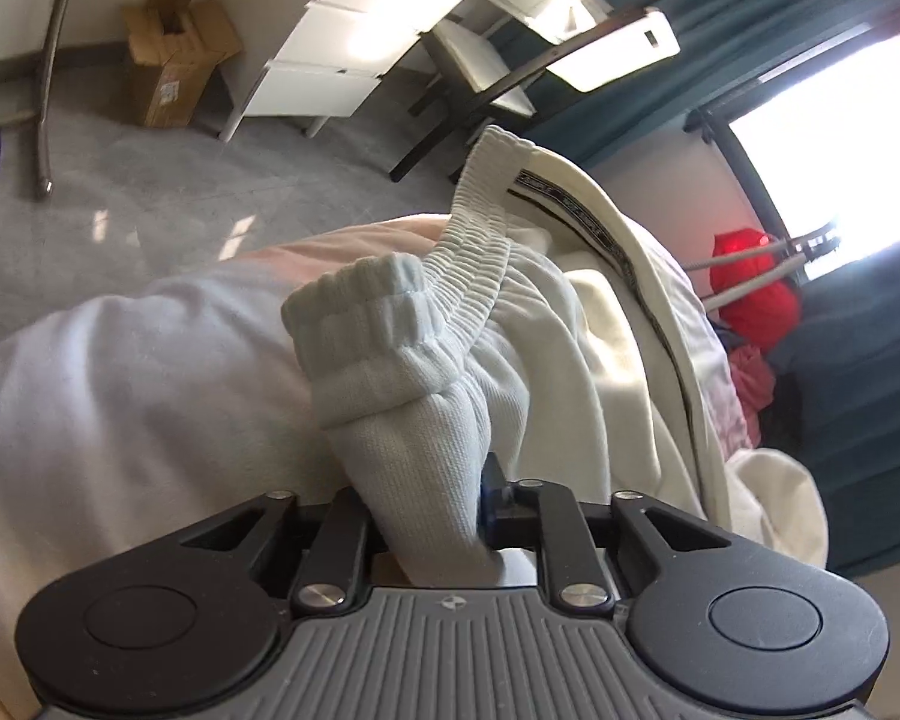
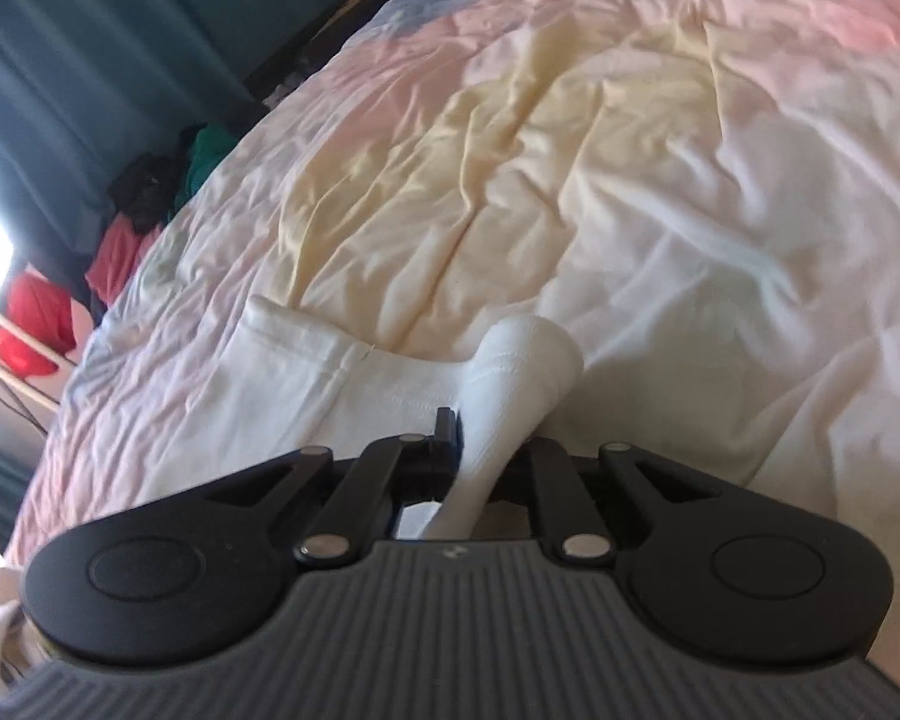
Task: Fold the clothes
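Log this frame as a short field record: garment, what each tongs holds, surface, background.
garment: white sweatpants, ribbed waistband
left tongs: shut on a ribbed cuff
right tongs: shut on a bunched white fold
surface: bed, pastel sheet
background: cardboard box, white drawers, teal curtain, red clothes

A bed [image 2: 660, 192] carries everything, its rumpled sheet [image 2: 450, 138] washed in pale pink, yellow and blue; a white garment [image 2: 306, 372] lies flat on it near the bottom of the right wrist view. In the left wrist view the garment's ribbed waistband [image 1: 480, 222] rises bunched over the bedding.
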Demonstrator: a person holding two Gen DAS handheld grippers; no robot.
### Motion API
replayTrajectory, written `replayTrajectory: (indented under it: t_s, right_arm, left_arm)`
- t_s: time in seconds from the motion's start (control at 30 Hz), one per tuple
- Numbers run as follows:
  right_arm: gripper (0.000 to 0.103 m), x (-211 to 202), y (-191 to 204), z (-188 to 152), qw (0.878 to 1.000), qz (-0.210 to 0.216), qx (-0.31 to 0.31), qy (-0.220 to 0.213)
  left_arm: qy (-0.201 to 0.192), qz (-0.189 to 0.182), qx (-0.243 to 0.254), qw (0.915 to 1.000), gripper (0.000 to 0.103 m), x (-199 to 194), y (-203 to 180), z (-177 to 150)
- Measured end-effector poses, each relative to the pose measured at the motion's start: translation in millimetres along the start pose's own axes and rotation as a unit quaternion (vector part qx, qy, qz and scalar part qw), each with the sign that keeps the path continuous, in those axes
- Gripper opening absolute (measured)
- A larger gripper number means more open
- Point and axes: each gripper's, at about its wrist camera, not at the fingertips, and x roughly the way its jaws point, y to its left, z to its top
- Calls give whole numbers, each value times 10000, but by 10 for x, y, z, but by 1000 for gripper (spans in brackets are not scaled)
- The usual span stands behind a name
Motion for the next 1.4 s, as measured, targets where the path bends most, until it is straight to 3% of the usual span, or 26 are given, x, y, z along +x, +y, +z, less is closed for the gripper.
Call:
replayTrajectory:
  t_s: [0.07, 0.1, 0.13, 0.17, 0.3, 0.4, 0.53, 0.67, 0.73, 0.8, 0.9, 1.0, 1.07, 1.17, 1.23, 1.3, 1.33, 1.37, 1.4]
  right_arm:
    - [45, -72, 77, 14, 9997, -151, -73, -186]
    - [56, -138, 113, 13, 9992, -122, -153, -352]
    - [72, -204, 148, 12, 9983, -94, -233, -517]
    - [77, -274, 191, 4, 9970, -70, -335, -698]
    - [78, -661, 454, -18, 9876, 111, -772, -1364]
    - [78, -957, 685, -110, 9814, 535, -1030, -1531]
    - [78, -1247, 1048, -428, 9696, 1053, -1773, -1316]
    - [78, -1383, 1296, -783, 9592, 1461, -2234, -935]
    - [78, -1392, 1385, -925, 9584, 1610, -2234, -751]
    - [78, -1343, 1450, -1014, 9590, 1653, -2219, -614]
    - [78, -1227, 1554, -1144, 9595, 1513, -2311, -544]
    - [78, -1087, 1598, -1248, 9614, 1284, -2373, -541]
    - [78, -982, 1579, -1276, 9647, 1244, -2270, -483]
    - [78, -752, 1569, -1281, 9689, 1091, -2194, -345]
    - [78, -597, 1562, -1269, 9723, 1044, -2073, -288]
    - [78, -446, 1554, -1256, 9755, 999, -1945, -255]
    - [78, -372, 1558, -1256, 9762, 961, -1923, -282]
    - [78, -300, 1578, -1263, 9760, 904, -1953, -332]
    - [78, -226, 1604, -1268, 9758, 844, -1988, -351]
  left_arm:
    - [61, 157, 338, 9993, 44, -62, -74, -21]
    - [88, 338, 549, 9979, 65, -103, -135, -34]
    - [73, 463, 758, 9960, 76, -152, -198, -58]
    - [20, 502, 954, 9942, 78, -208, -251, -86]
    - [-184, 604, 1915, 9795, 91, -410, -544, -235]
    - [-459, 646, 2820, 9561, 97, -504, -895, -383]
    - [-803, 627, 3789, 9198, 100, -535, -1456, -619]
    - [-698, 58, 4394, 8955, 102, -329, -2086, -874]
    - [-594, -261, 4559, 8877, 103, -114, -2424, -1002]
    - [-308, -684, 4509, 8894, 103, 183, -2798, -1098]
    - [189, -1273, 4098, 9030, 103, 699, -3354, -1212]
    - [659, -1451, 3663, 9167, 103, 1330, -3911, -1318]
    - [815, -1183, 3489, 9261, 102, 1761, -4237, -1374]
    - [595, -363, 3226, 9440, 100, 2293, -4601, -1392]
    - [940, -109, 2976, 9500, 98, 2634, -4744, -1323]
    - [1254, 14, 2902, 9487, 91, 2910, -4825, -1291]
    - [1402, 74, 2874, 9475, 81, 3045, -4863, -1277]
    - [1402, 250, 3062, 9413, 74, 3141, -4917, -1309]
    - [1361, 456, 3304, 9329, 57, 3227, -4974, -1353]
